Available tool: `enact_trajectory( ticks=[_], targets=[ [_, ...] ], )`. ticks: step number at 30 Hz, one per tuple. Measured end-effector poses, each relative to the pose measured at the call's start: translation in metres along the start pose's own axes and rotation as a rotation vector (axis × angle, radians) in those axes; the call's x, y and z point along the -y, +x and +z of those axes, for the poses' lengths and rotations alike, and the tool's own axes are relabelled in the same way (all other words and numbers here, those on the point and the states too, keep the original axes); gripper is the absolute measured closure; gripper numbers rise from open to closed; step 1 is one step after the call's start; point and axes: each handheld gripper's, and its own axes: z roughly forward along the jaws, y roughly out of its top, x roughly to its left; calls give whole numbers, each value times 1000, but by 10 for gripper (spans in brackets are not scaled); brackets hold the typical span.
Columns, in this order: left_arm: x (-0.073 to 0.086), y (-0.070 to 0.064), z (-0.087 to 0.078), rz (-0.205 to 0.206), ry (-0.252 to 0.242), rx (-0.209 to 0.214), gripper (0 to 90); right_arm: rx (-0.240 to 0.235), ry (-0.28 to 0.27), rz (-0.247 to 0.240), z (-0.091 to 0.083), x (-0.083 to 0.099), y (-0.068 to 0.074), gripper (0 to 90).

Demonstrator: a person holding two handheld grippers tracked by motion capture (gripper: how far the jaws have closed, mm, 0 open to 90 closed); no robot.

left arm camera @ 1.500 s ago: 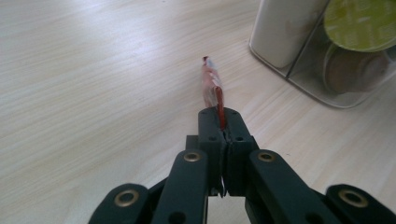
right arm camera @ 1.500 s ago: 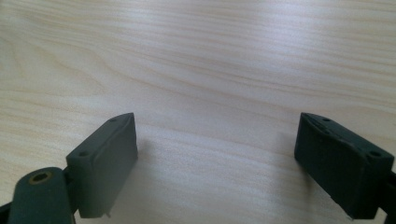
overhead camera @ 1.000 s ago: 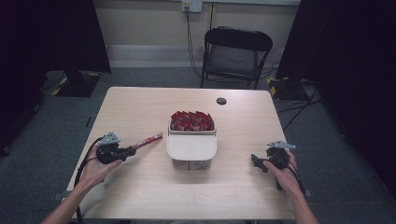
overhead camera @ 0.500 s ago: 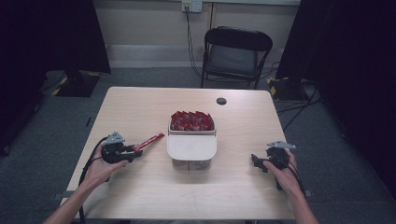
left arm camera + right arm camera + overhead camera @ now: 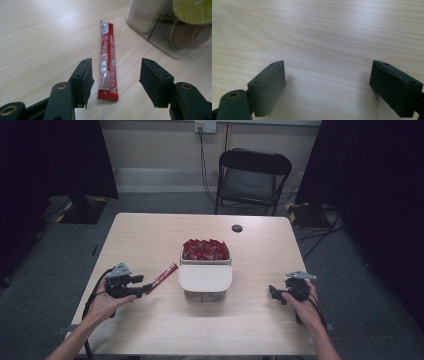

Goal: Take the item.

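Worktop of pale wood, scanned from our left edge across. Left gripper sits low at the near left, fingers spread wide with nothing between them. In the left gripper view the red stick sachet lies flat on the wood, its near end just inside the gap between the fingers but touching neither. From the high view the sachet points away diagonally toward the container, apart from it.

Centre: a clear container with a white lid-like front, and behind it a compartment packed with upright red sachets. Its rounded clear wall stands near the far end of the loose sachet. A small dark disc lies farther back.

Right: right gripper rests near the right edge, well apart from the container, fingers wide open over bare wood, holding nothing.

Our reading of the risks: the sachet is thin and flat, so fingers closing from this height may skate over it or pinch only the crimped end, letting it swing or slip free. It also lies lengthwise along the gap, not across it, so a slightly off-centre close could nudge it sideways instead of catching it. Pushing forward could drive it against the container wall.
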Motion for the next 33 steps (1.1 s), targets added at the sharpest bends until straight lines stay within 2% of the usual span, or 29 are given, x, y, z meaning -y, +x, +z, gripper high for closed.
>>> enact_trajectory(
  ticks=[5,8,12,13,15,20,30,31,33],
  targets=[
    [-2,3,-5,-38,-51,6,420,0,0,0,0,0,0,127],
    [-3,9,-12,-84,-90,-1,415,0,0,0,0,0,0,126],
    [-1,18,-20,-136,-111,-16,411,0,0,0,0,0,0,126],
    [0,20,-21,-138,-112,-19,409,0,0,0,0,0,0,126],
    [1,24,-25,-146,-108,-30,401,0,0,0,0,0,0,126],
    [5,34,-29,-134,-82,-90,397,0,0,0,0,0,0,127],
    [13,51,-30,-168,-65,-170,349,0,0,0,0,0,0,126],
    [16,55,-29,-179,-34,-181,347,0,0,0,0,0,0,127],
    [19,57,-27,-169,-20,-208,334,0,0,0,0,0,0,126]
  ],
)
